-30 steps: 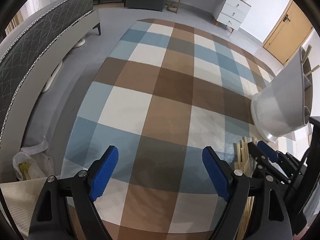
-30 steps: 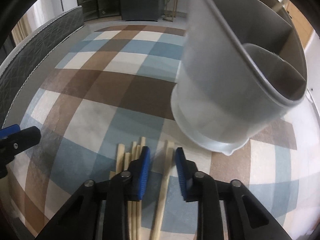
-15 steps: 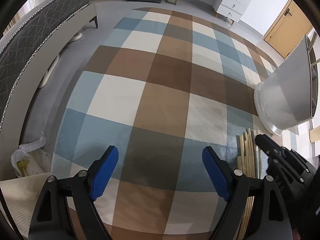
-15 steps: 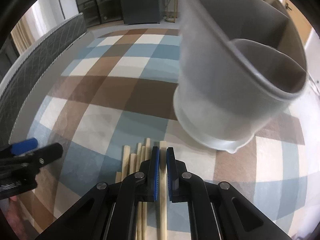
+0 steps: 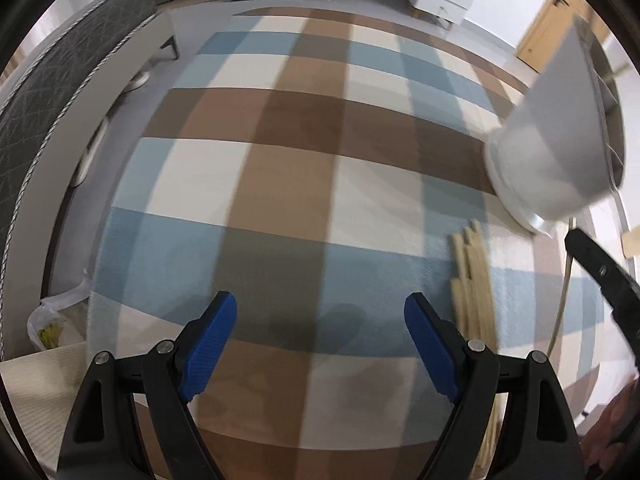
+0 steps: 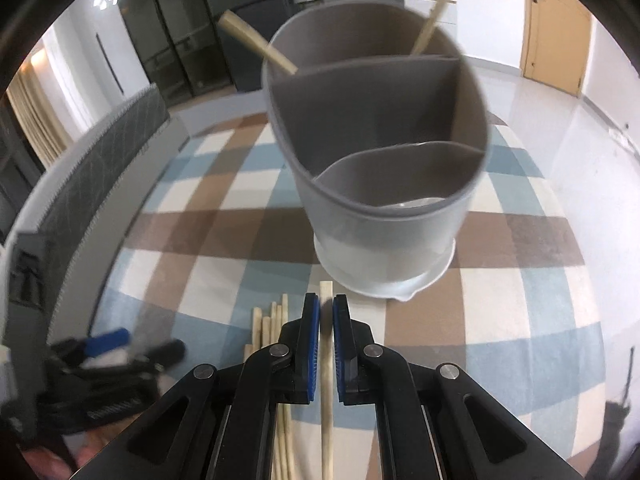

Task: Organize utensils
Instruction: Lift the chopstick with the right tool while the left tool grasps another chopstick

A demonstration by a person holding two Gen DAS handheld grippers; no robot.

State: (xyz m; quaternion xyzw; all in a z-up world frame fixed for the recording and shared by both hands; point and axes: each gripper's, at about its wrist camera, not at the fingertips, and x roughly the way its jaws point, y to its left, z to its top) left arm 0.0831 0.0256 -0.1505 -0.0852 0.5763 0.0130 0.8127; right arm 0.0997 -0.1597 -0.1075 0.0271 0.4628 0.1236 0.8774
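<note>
A grey utensil holder (image 6: 380, 184) with three compartments stands on the checked cloth; two chopsticks (image 6: 256, 46) lean in its far compartment. It also shows in the left wrist view (image 5: 560, 152). My right gripper (image 6: 326, 312) is shut on one wooden chopstick (image 6: 327, 392), raised just in front of the holder. A bundle of chopsticks (image 6: 272, 324) lies on the cloth left of it, and shows in the left wrist view (image 5: 474, 280). My left gripper (image 5: 320, 328) is open and empty over the cloth, left of the bundle.
A round table with a blue, brown and white checked cloth (image 5: 300, 152) holds everything. A grey quilted bed edge (image 5: 60, 92) runs along the left. A white plastic bag (image 5: 52, 320) sits on the floor at lower left.
My right gripper closed on one chopstick and lifted it, tilting up toward the holder's opening. My left gripper stayed open and drifted left and back from the bundle.
</note>
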